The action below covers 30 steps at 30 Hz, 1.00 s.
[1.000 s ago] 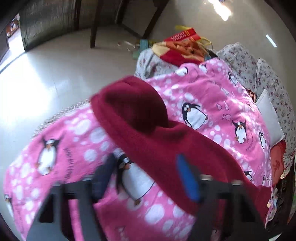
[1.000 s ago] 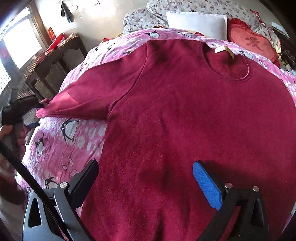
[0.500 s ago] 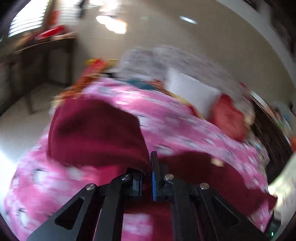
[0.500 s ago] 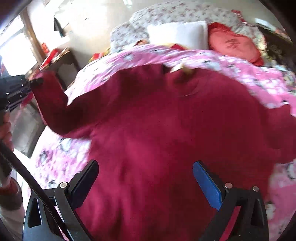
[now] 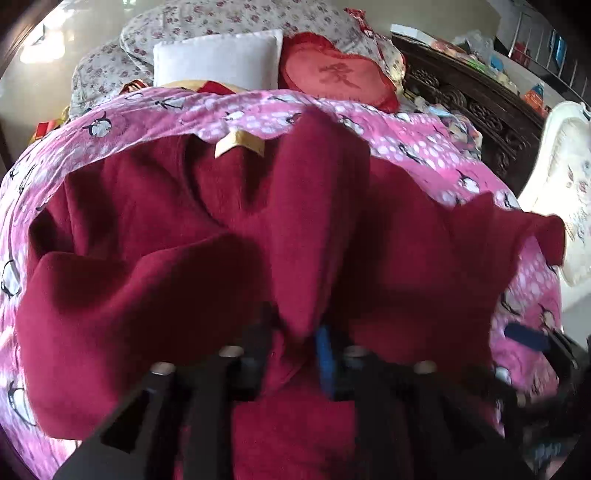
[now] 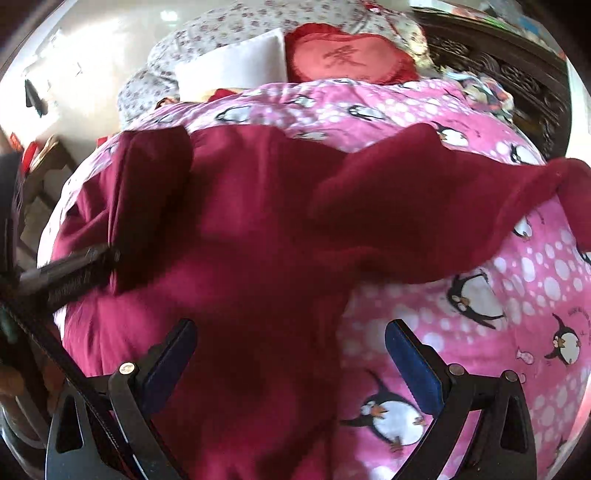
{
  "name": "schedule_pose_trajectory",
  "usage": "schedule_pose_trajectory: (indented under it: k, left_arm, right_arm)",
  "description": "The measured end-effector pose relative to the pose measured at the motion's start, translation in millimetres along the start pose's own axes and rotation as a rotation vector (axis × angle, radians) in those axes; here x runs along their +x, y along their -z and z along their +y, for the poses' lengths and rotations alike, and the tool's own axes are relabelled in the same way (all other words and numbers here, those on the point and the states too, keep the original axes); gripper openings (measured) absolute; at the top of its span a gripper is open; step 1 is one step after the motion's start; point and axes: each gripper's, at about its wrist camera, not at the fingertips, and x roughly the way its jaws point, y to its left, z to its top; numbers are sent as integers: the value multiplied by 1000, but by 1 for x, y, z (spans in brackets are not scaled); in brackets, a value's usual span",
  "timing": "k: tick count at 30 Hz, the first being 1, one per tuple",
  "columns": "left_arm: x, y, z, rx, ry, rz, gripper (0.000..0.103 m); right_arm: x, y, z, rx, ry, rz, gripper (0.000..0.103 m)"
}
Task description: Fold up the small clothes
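A dark red sweatshirt (image 5: 155,236) lies on a pink penguin blanket (image 5: 406,136) on a bed; it also shows in the right wrist view (image 6: 258,229). My left gripper (image 5: 295,343) is shut on the left sleeve (image 5: 317,206) and holds it lifted over the sweatshirt's body. That gripper shows at the left of the right wrist view (image 6: 110,254), with the sleeve (image 6: 147,192) standing up from it. My right gripper (image 6: 290,358) is open and empty, low over the sweatshirt's lower part. The other sleeve (image 6: 424,214) lies spread to the right.
A white pillow (image 5: 218,61) and a red heart cushion (image 5: 336,81) lie at the head of the bed, with a floral quilt (image 5: 207,22) behind. A dark carved headboard (image 5: 476,107) runs along the right. A wooden desk (image 6: 40,162) stands at the left.
My left gripper closed on the left sleeve's cuff, lifted it and carried it across over the sweatshirt's body. My right gripper stayed open and shifted toward the right side of the sweatshirt.
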Motion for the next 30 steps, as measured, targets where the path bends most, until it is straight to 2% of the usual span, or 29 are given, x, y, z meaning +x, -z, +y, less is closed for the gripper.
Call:
schedule_pose_trajectory:
  k: [2,3,4,5,7,9,11,13,15,18,19,20,21,22,23,24,25,26,28,29,30]
  left_arm:
    - [-29,5,9,-24,61,-51,62]
    - [-45,8,16,-34,76,-82,71]
    - [-67,11,26,-46,83,-130,85]
    - [-81,13,33,-54,79,-165,92]
    - [-105,17,53,-59,32,-220,93]
    - [-118,22,80,-68,-106,-236,94]
    - [-117,27,106,-96,-210,-234,94]
    - [-111,33,134,-158,-244,-196,94]
    - [-104,42,156,-232,-236,-162,94]
    - [-93,53,181,-326,-238,-128,94]
    - [-91,56,186,-344,-243,-124,94]
    - [-89,55,186,-350,-248,-122,94]
    - [-88,55,189,-352,-255,-121,94]
    - [-88,54,190,-349,-263,-125,94]
    - [-88,51,190,-347,-270,-130,94]
    - [-88,50,192,-348,-276,-136,94]
    - [-88,48,193,-353,-279,-141,94]
    - [-86,47,194,-358,-275,-139,94]
    - [-84,46,193,-363,-261,-137,94]
    - [-83,45,191,-362,-256,-139,94]
    - [-82,45,190,-360,-257,-139,94]
  right_arm:
    - [1,-6,1,10,-19,1,103]
    - [1,-7,4,9,-30,1,103]
    - [0,-11,8,3,-49,-7,103]
    - [-1,-13,11,-4,-59,-18,103]
    - [-5,-23,21,-41,-63,-48,103]
    - [-6,-33,28,-64,-64,-76,103]
    - [-4,-43,32,-65,-67,-99,103]
    - [4,-56,33,-50,-93,-113,103]
    - [18,-70,33,-11,-131,-114,103]
    - [58,-89,30,44,-261,-60,103]
    - [65,-92,31,49,-242,-62,97]
    - [62,-94,33,21,-206,-95,87]
    - [55,-95,36,-14,-182,-120,57]
    - [43,-96,36,-52,-191,-154,12]
    - [28,-97,32,-69,-231,-195,2]
    - [12,-97,26,-77,-228,-242,2]
    - [-1,-97,22,-94,-187,-272,2]
    - [-8,-96,17,-101,-160,-273,2]
    - [-9,-94,8,-72,-214,-240,4]
    - [-5,-92,3,-23,-267,-219,9]
    - [0,-90,1,13,-293,-199,42]
